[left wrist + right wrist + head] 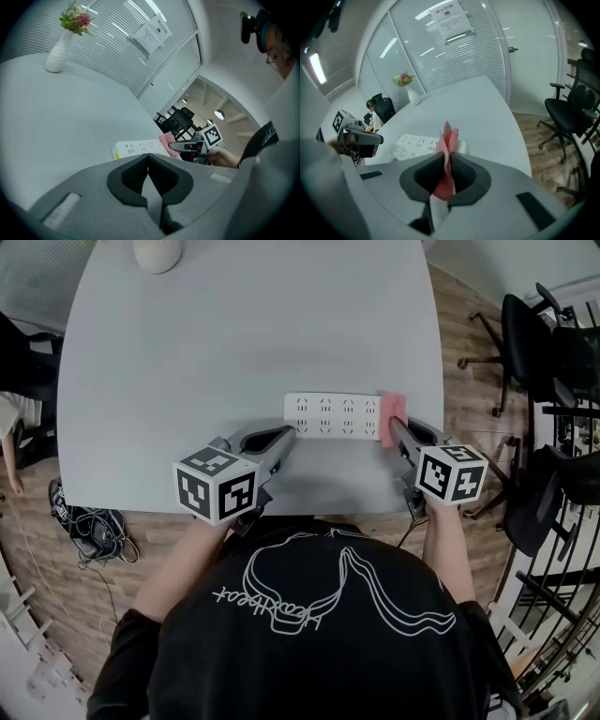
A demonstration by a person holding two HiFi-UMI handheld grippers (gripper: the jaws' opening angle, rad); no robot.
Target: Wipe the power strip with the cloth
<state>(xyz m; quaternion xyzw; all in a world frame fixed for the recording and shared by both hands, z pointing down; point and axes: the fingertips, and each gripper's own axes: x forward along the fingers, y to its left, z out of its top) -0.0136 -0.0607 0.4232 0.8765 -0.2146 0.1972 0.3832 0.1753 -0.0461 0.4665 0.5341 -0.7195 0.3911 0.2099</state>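
Open table [234, 343] beyond power strip [333, 415]

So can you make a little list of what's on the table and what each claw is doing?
Table: big grey table
Thing to clean: long white plastic power strip, near the front edge
Wiper: pink folded cloth, at the strip's right end
Right claw: shut on the cloth
Left claw: shut, empty, by the strip's left end
Far away: white vase with flowers

Wood floor [469, 352]; black chairs [525, 334]
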